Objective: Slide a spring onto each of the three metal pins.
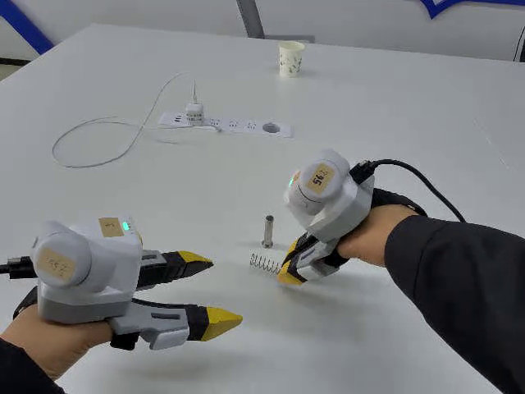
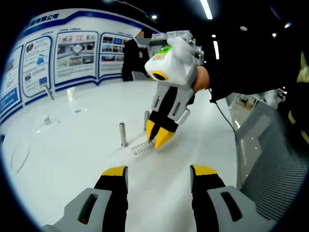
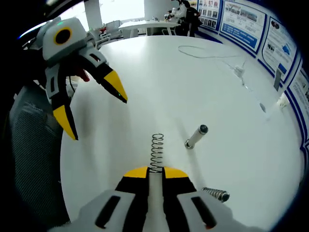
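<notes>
The spring (image 1: 264, 263) lies on the white table (image 1: 394, 115), with one end clamped between the closed jaws of the right gripper (image 1: 289, 275). A metal pin (image 1: 267, 231) stands upright just beside the spring. A second spring (image 3: 215, 194) lies near the right gripper. The left gripper (image 1: 221, 289) is spread open, apart from the spring, and grasps nothing.

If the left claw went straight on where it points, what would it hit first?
Most likely the right claw, shut on one end of the spring, just ahead; depth is hard to judge.
</notes>
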A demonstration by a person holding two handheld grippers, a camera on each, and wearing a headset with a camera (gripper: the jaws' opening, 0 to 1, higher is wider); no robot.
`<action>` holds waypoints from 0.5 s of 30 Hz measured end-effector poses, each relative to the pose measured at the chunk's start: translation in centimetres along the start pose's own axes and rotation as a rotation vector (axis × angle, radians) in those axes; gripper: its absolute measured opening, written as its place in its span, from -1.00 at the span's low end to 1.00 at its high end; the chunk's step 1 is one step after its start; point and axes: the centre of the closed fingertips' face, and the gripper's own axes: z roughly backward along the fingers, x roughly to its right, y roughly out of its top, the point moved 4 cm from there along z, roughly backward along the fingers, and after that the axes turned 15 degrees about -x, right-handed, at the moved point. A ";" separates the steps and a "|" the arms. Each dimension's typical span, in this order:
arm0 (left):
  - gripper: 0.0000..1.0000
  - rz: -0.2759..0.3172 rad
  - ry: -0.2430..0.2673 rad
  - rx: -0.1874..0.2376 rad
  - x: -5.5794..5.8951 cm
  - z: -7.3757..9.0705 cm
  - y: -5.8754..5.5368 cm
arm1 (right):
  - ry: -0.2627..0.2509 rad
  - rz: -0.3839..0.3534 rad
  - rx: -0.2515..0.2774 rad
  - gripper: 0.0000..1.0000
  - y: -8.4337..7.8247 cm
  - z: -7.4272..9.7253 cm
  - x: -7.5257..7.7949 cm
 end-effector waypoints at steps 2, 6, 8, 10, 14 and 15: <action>0.05 -0.003 -0.003 0.001 0.1 0.0 0.1 | -0.004 0.017 0.019 -0.78 -0.1 0.7 -0.4; 0.04 -0.008 -0.010 0.005 0.3 -0.1 0.4 | -0.013 0.045 0.047 -0.78 -0.3 1.9 -1.2; 0.03 -0.011 -0.014 0.009 0.4 -0.2 0.6 | -0.008 0.061 0.072 -0.78 -0.3 2.6 -1.7; 0.02 -0.013 -0.018 0.013 0.5 -0.2 0.9 | -0.007 0.078 0.085 -0.78 -0.5 3.1 -2.1; -0.01 -0.022 -0.028 0.025 0.7 -0.1 1.4 | -0.010 0.116 0.097 -0.78 -0.8 3.8 -2.8; -0.01 -0.025 -0.033 0.027 0.8 -0.1 1.5 | -0.014 0.126 0.097 -0.78 -1.0 4.0 -3.0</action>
